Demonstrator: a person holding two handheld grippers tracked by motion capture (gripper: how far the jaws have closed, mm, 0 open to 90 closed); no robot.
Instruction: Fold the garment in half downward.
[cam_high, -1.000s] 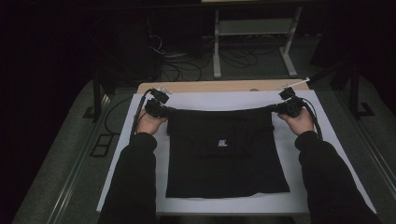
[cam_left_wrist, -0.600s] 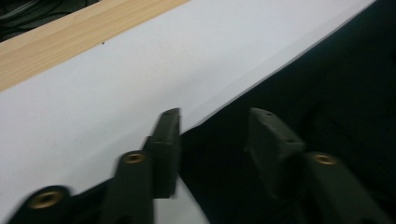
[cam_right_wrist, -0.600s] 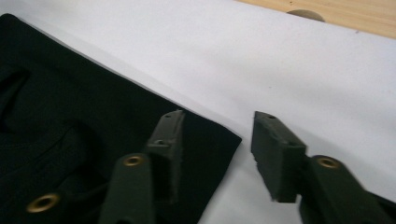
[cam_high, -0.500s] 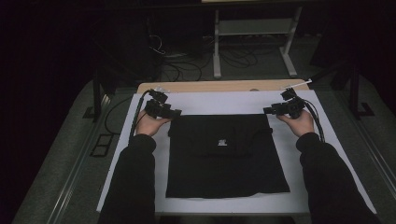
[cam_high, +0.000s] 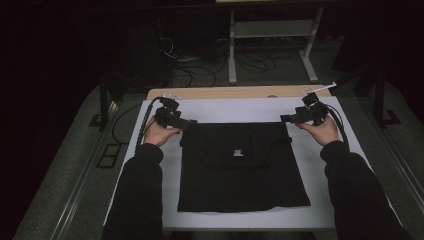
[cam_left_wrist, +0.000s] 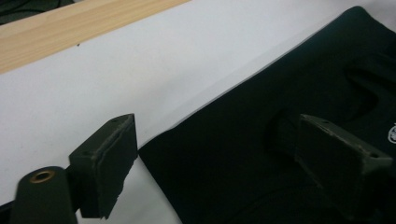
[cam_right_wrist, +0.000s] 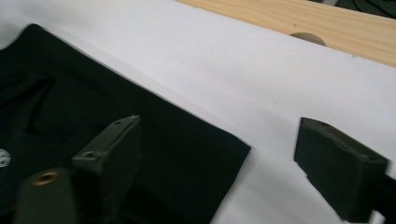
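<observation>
Black folded cloth garment (cam_high: 242, 167) with small white logo lies flat on the white-covered surface (cam_high: 320, 210), centre of the high view. Left tongs (cam_high: 192, 121) at roughly 10 o'clock from the garment's middle, tips at its far-left corner. Right tongs (cam_high: 283, 119) at roughly 2 o'clock, tips at the far-right corner. Both sets have just been opening and now stand released, nothing pinched. In the left gripper view (cam_left_wrist: 215, 154) one jaw is over cloth, the other over bare white. The right gripper view (cam_right_wrist: 219, 154) mirrors this, with the corner between the jaws. Wooden strip (cam_high: 225, 93) runs along the far edge.
</observation>
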